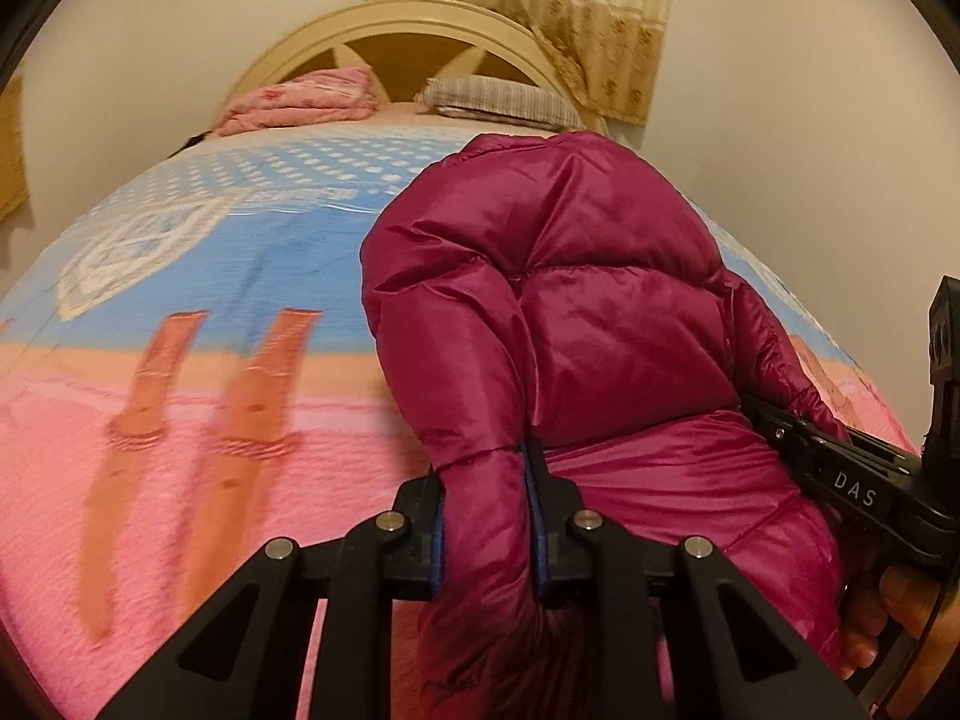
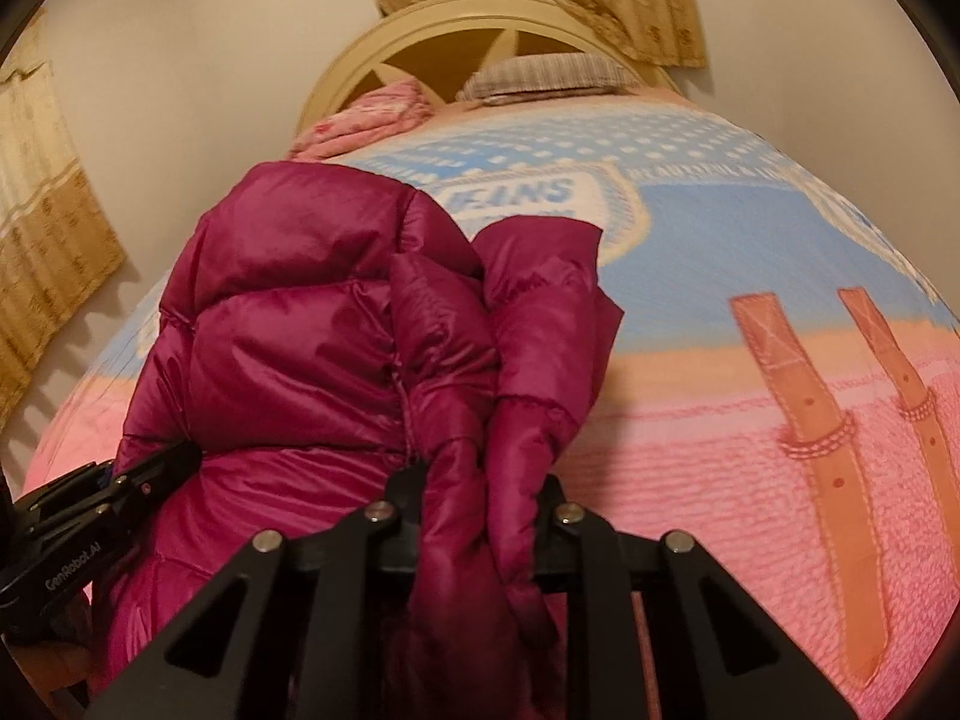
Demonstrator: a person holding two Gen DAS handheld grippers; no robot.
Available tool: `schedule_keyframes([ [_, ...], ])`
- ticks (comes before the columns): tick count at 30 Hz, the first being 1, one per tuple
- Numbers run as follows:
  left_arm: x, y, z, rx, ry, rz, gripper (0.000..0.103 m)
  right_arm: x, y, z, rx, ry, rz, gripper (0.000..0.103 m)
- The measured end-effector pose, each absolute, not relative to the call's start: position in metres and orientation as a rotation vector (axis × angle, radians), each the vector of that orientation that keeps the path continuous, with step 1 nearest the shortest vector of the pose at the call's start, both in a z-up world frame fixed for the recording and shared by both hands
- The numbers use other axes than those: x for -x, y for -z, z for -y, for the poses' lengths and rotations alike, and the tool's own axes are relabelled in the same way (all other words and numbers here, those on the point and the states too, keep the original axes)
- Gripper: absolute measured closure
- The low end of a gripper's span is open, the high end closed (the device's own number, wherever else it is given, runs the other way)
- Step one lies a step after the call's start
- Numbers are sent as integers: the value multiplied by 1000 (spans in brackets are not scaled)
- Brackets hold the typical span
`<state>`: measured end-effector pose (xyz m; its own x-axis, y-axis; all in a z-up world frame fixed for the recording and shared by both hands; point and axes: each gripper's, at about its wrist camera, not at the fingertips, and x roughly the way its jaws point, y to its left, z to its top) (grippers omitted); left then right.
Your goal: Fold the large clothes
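— So, where is the magenta puffer jacket (image 1: 576,312) lying?
— Bunched on the pink-and-blue bedspread (image 1: 180,396).
— And the claws?
— The left gripper (image 1: 489,516) and right gripper (image 2: 480,516) are each pinching jacket folds, jaws nearly closed.

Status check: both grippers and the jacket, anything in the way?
Left gripper shut on magenta puffer jacket. Right gripper shut on it too. Jacket bunched over the bedspread. Nothing in the way.

Glossy quilted magenta nylon jacket (image 1: 600,312) on a matt, ribbed woven bedspread (image 1: 180,420); matt black plastic grippers.
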<state>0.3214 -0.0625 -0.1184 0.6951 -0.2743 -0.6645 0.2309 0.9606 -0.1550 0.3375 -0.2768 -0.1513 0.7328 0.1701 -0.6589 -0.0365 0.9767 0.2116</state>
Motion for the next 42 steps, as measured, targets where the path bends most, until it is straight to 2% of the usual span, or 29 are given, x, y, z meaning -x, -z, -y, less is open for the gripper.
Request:
schedule_keyframes([
  [4, -301, 106, 23, 92, 211, -723, 82, -335, 139, 248, -151, -167, -724, 82],
  [12, -283, 96, -50, 145, 92, -703, 82, -336, 143, 250, -96, -271, -713, 82],
  [22, -262, 101, -122, 199, -53, -708, 83, -334, 141, 175, -2, -351, -701, 83],
  [42, -252, 117, -166, 251, -156, -732, 83, -343, 152, 116, 85, -412, -717, 83],
])
